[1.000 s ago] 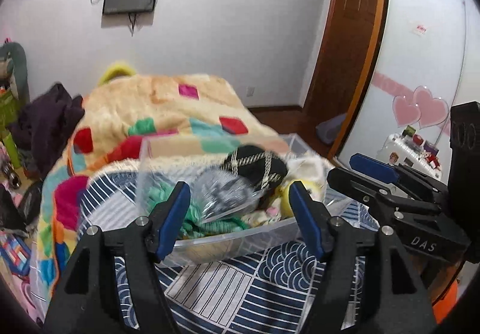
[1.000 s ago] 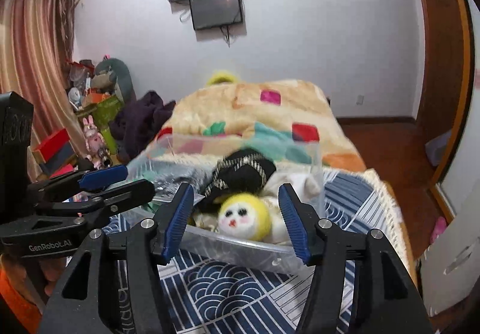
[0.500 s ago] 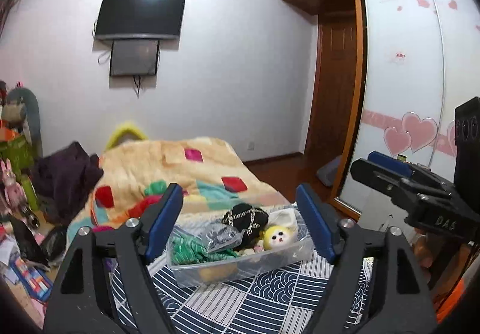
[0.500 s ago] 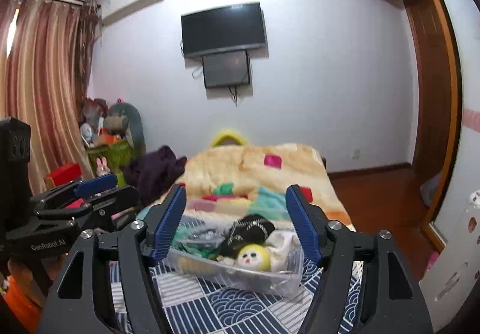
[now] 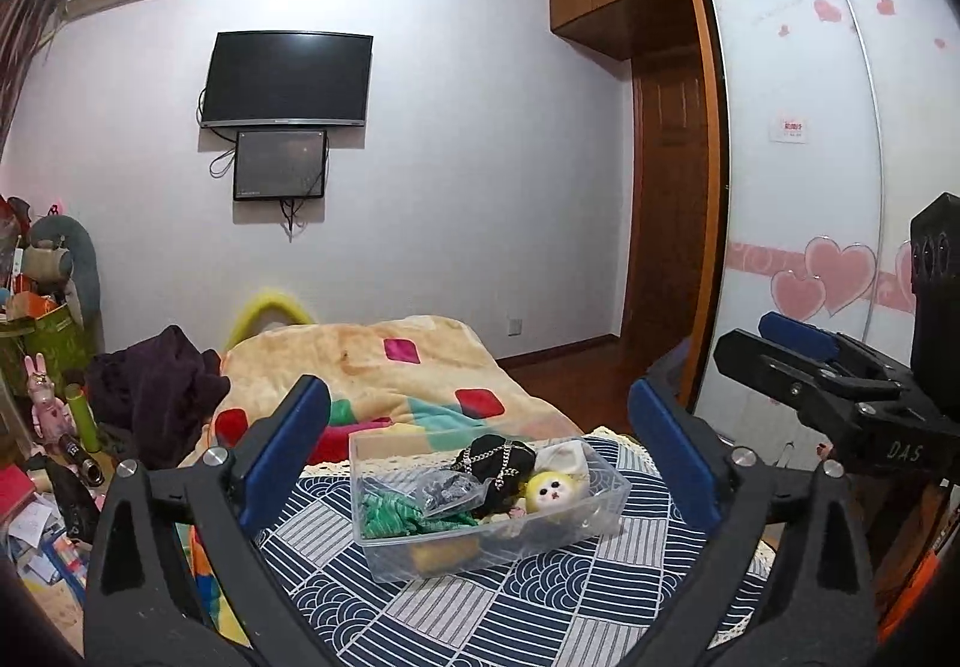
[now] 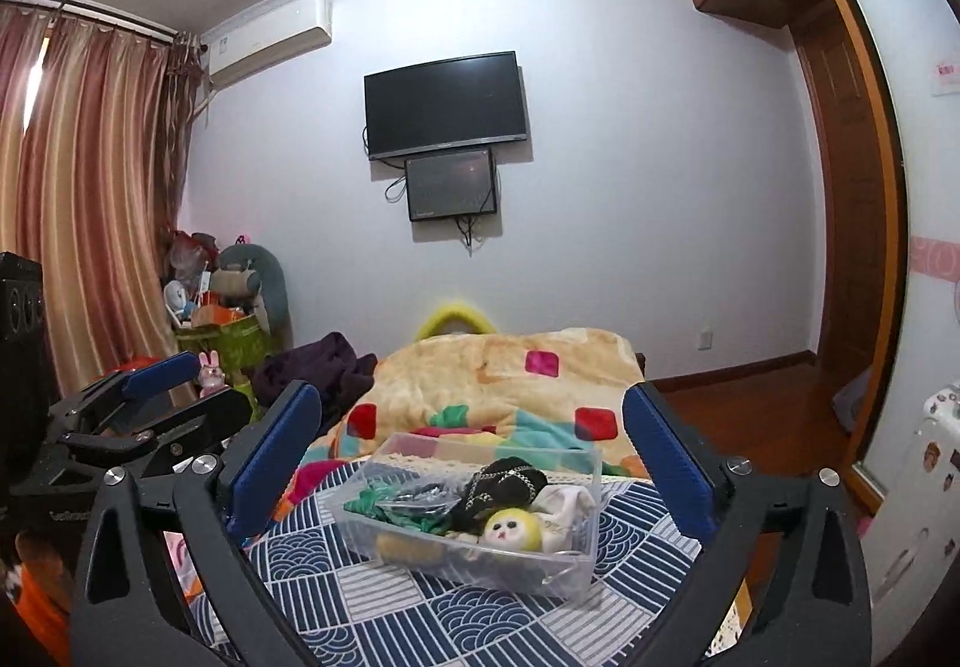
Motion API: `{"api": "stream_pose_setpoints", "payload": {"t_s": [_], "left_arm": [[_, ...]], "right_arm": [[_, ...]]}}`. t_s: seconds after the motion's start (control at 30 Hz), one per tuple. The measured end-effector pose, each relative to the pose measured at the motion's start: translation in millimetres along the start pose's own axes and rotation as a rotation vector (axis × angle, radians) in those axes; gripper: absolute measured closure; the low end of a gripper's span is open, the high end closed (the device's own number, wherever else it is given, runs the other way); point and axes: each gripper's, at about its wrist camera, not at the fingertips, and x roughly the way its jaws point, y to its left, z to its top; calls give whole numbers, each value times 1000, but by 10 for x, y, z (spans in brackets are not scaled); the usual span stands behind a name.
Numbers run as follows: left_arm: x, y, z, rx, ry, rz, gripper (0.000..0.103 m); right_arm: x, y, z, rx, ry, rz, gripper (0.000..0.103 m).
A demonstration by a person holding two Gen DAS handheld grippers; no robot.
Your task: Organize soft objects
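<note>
A clear plastic bin sits on a blue patterned cloth on the bed. It holds a yellow plush face, a black item with a chain, green fabric and a grey bag. My left gripper is open and empty, well back from the bin. My right gripper is open and empty, also held back; it shows at the right of the left wrist view. The left gripper shows at the left of the right wrist view.
A colourful blanket covers the bed behind the bin. Dark clothing lies at its left. Toys and clutter stand at the left wall. A wardrobe and door are on the right.
Both grippers have pulled back and up from the bin, which now looks small and far. Both stayed open and empty.
</note>
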Motion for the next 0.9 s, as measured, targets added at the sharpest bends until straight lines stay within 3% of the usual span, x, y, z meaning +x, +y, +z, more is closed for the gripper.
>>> {"api": "stream_pose_setpoints", "payload": {"t_s": [0.9], "left_arm": [[-7, -29, -54, 12, -3, 28, 1]], "right_arm": [[-88, 36, -61, -4, 2, 0, 0]]}}
